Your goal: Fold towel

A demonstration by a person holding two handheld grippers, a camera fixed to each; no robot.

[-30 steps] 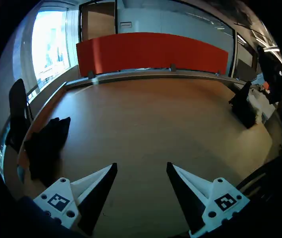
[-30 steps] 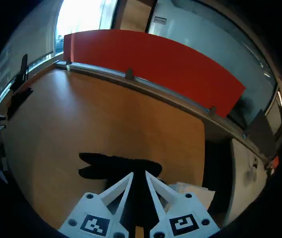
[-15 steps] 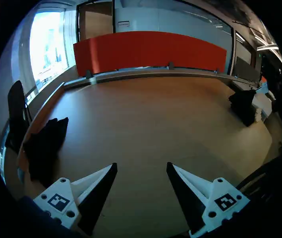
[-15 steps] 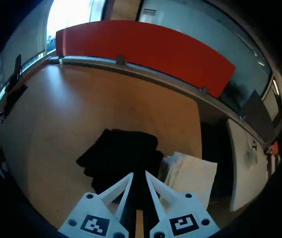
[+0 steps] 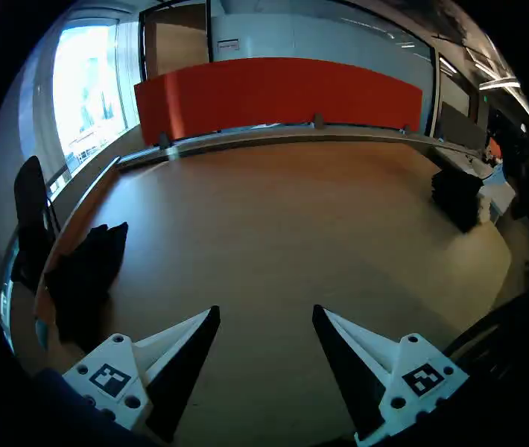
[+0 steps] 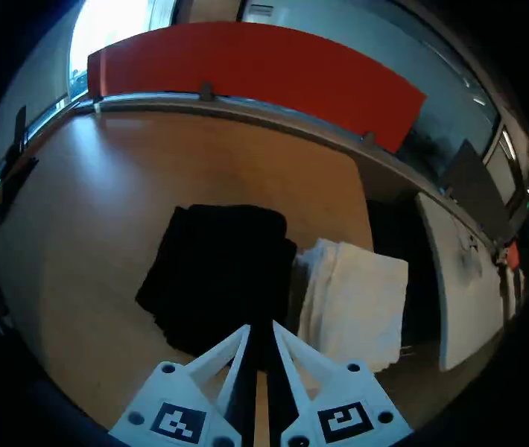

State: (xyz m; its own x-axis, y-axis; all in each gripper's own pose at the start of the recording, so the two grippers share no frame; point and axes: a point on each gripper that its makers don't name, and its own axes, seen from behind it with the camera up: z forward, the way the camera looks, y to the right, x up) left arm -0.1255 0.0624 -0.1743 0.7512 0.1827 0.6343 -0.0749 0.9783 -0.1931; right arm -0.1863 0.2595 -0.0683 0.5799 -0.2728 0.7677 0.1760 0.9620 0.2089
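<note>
1. The left gripper (image 5: 264,313) is held wide open above the bare desk (image 5: 279,223), as it was a second ago.
2. The right gripper (image 6: 257,350) is seen with its fingers drawn almost together at the near edge of the black towel (image 6: 220,276). Whether that edge is pinched cannot be told.
3. The black towel, a thin bunched strip a second ago, now lies as a folded rectangle just beside a white towel stack (image 6: 354,298).
4. In the left gripper view, a dark cloth heap (image 5: 86,276) is shown at the desk's left edge, with the red partition (image 5: 279,89) beyond.
</note>
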